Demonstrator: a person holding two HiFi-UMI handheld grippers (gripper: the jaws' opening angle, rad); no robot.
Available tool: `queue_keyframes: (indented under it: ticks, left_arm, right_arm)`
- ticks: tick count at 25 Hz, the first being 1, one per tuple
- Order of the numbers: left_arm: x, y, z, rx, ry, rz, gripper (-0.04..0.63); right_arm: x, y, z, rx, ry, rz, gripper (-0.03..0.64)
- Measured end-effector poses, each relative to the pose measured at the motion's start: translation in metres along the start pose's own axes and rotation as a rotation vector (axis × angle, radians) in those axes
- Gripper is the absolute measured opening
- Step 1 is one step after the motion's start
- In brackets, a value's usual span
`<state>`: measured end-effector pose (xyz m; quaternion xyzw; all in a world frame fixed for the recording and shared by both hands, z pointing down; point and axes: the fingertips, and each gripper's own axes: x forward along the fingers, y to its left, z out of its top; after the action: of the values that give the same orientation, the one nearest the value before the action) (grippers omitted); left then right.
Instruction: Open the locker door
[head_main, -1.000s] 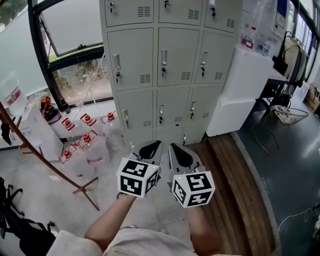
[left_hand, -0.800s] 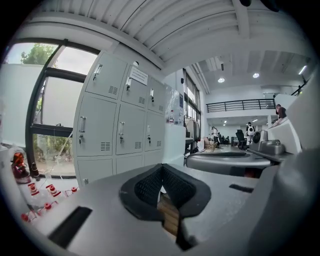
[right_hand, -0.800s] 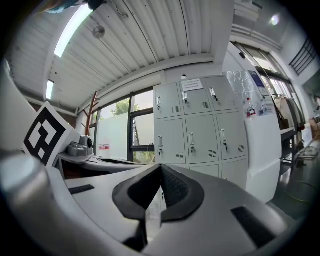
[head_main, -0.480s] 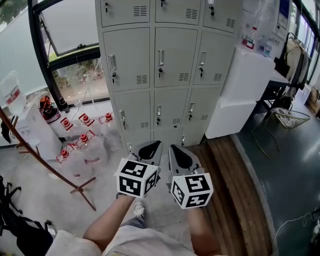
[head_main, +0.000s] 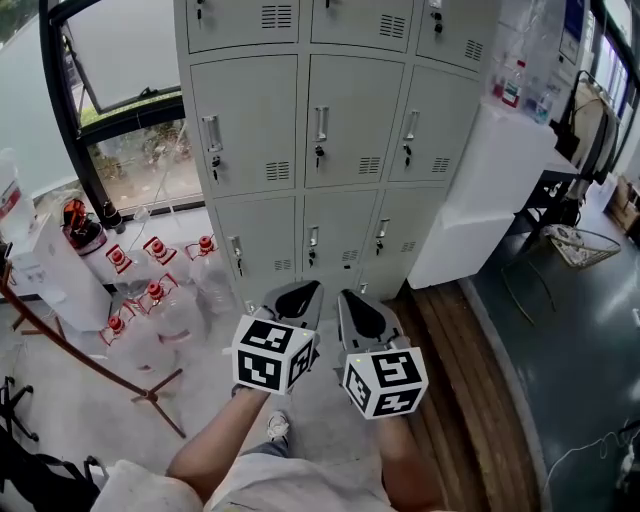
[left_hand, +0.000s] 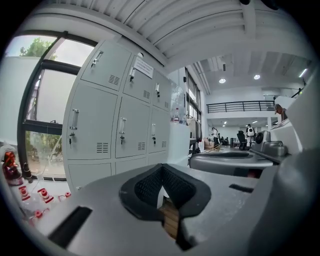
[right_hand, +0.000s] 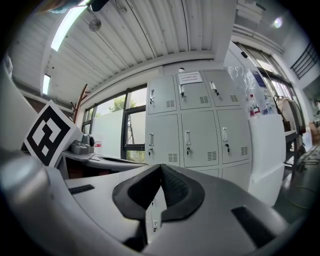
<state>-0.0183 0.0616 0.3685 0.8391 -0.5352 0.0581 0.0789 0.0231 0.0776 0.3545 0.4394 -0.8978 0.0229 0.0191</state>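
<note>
Pale concrete floor lies under your left gripper, and a strip of wooden flooring runs along the outside of your right gripper, with dark floor beyond it. Ahead of both grippers stands the grey locker bank, well apart from the jaw tips, and every one of its doors that you can see is flush and closed. A big dark-framed window fills the wall ahead and to the left of your left gripper. A white cabinet stands against the lockers' far side, ahead and to the right of your right gripper. Clear water bottles with red caps cluster on the floor ahead-left of your left gripper, under the window. You hold the two grippers side by side, close together and pointing at the lockers, touching nothing. Your left gripper's jaws are pressed together at the tips with nothing between them; your right gripper's jaws are likewise pressed together and empty. Each door carries an upright handle with a small lock just below it, and the middle column's handles lie straight ahead of your grippers.
</note>
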Motion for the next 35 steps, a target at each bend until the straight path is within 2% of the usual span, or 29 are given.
queue_keyframes:
  ticks: [13, 21, 35]
  left_arm:
    - [0.082, 0.111, 0.029, -0.004, 0.015, -0.066, 0.006]
    - [0.115, 0.167, 0.04, -0.027, 0.017, -0.106, 0.006]
    - [0.158, 0.204, 0.052, -0.028, -0.001, -0.127, 0.006]
  right_arm:
    - [0.141, -0.018, 0.016, -0.017, 0.025, -0.029, -0.002]
    - [0.212, -0.018, 0.026, -0.033, 0.046, -0.052, -0.002]
    - [0.26, -0.04, 0.031, -0.048, 0.036, -0.066, -0.002]
